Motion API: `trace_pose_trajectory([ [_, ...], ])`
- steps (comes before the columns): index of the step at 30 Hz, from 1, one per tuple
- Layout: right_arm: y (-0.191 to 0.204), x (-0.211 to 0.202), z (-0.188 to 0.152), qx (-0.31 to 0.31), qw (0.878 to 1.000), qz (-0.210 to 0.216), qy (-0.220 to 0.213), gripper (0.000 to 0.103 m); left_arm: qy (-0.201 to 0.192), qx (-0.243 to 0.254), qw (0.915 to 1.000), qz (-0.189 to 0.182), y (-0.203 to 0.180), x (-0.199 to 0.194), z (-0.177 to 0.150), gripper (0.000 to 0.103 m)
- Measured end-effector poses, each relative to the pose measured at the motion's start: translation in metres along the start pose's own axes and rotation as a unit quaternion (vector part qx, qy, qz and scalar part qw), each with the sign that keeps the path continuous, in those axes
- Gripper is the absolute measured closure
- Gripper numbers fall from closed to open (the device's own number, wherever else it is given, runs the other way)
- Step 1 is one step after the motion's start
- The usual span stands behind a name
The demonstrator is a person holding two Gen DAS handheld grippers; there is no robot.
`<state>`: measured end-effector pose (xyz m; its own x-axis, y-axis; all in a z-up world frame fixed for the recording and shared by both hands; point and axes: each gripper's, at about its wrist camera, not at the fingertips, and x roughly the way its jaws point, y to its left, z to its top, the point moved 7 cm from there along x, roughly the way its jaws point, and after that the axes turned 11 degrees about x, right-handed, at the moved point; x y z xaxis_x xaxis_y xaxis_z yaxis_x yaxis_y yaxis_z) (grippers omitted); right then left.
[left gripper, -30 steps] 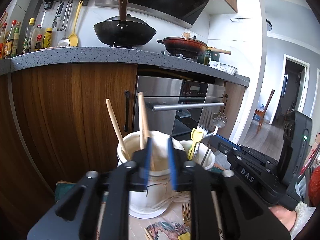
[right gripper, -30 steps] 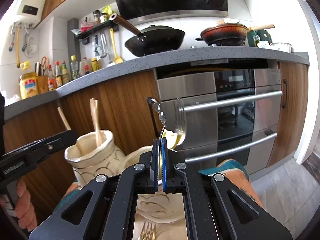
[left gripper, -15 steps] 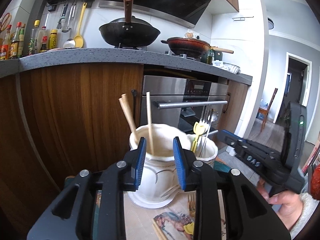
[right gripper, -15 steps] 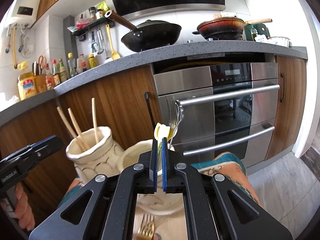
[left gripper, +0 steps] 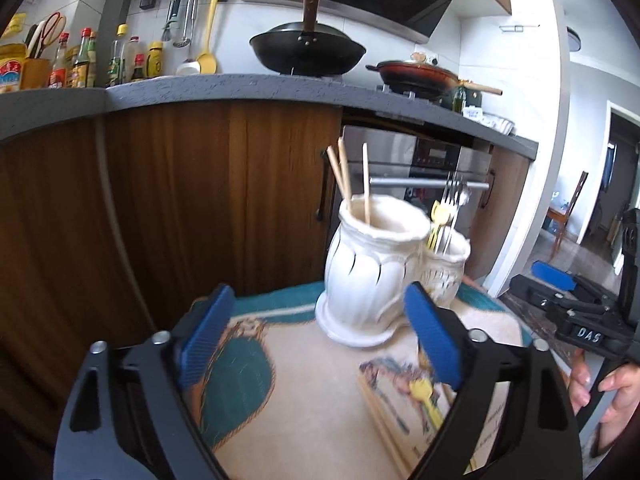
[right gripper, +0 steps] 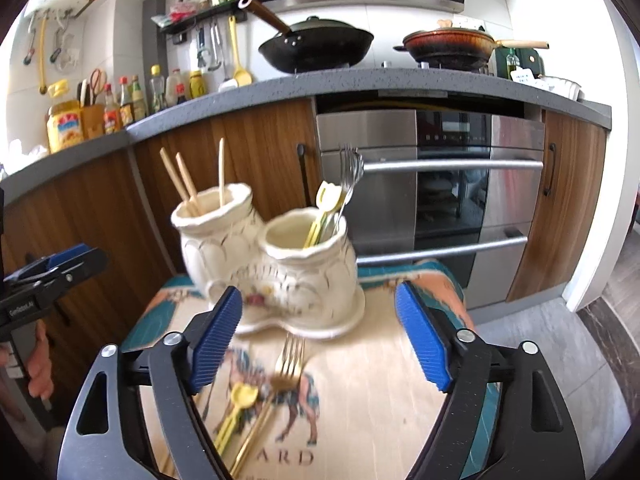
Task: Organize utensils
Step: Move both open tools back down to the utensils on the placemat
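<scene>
Two joined cream ceramic jars stand on a printed mat. The left jar (left gripper: 370, 276) (right gripper: 216, 240) holds three wooden chopsticks (left gripper: 346, 184) (right gripper: 188, 184). The right jar (left gripper: 446, 270) (right gripper: 308, 264) holds silver forks (right gripper: 349, 172) and a yellow spoon (right gripper: 326, 206). On the mat lie a gold fork (right gripper: 280, 384), a yellow spoon (right gripper: 236, 408) (left gripper: 426, 398) and chopsticks (left gripper: 384, 420). My left gripper (left gripper: 320, 340) is open and empty, back from the jars. My right gripper (right gripper: 320, 340) is open and empty above the loose cutlery.
The mat (right gripper: 360, 400) covers a small table in front of wooden cabinets (left gripper: 200, 200) and a steel oven (right gripper: 440, 200). The counter above carries a black wok (right gripper: 316, 44), a red pan (right gripper: 448, 44) and bottles (right gripper: 128, 100).
Both grippers have opened wide and pulled back and up from the jars. The left let go of a chopstick in the left jar, the right of a fork in the right jar.
</scene>
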<state>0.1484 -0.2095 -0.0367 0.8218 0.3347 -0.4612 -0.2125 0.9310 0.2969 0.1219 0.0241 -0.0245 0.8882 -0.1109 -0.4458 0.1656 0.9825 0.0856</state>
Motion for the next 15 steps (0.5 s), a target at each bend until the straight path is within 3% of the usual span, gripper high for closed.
trace_pose_trajectory([
  [5,0.003,-0.005,-0.021,-0.012,1.000,-0.001,0.027,0.011,0.049,0.008,0.9987,0.010,-0.005,-0.002,-0.029,0.009],
  [15,-0.005,-0.009,-0.058,-0.020,0.997,-0.015,0.073,0.008,0.140,0.027,0.9898,-0.002,-0.032,0.017,-0.078,0.009],
])
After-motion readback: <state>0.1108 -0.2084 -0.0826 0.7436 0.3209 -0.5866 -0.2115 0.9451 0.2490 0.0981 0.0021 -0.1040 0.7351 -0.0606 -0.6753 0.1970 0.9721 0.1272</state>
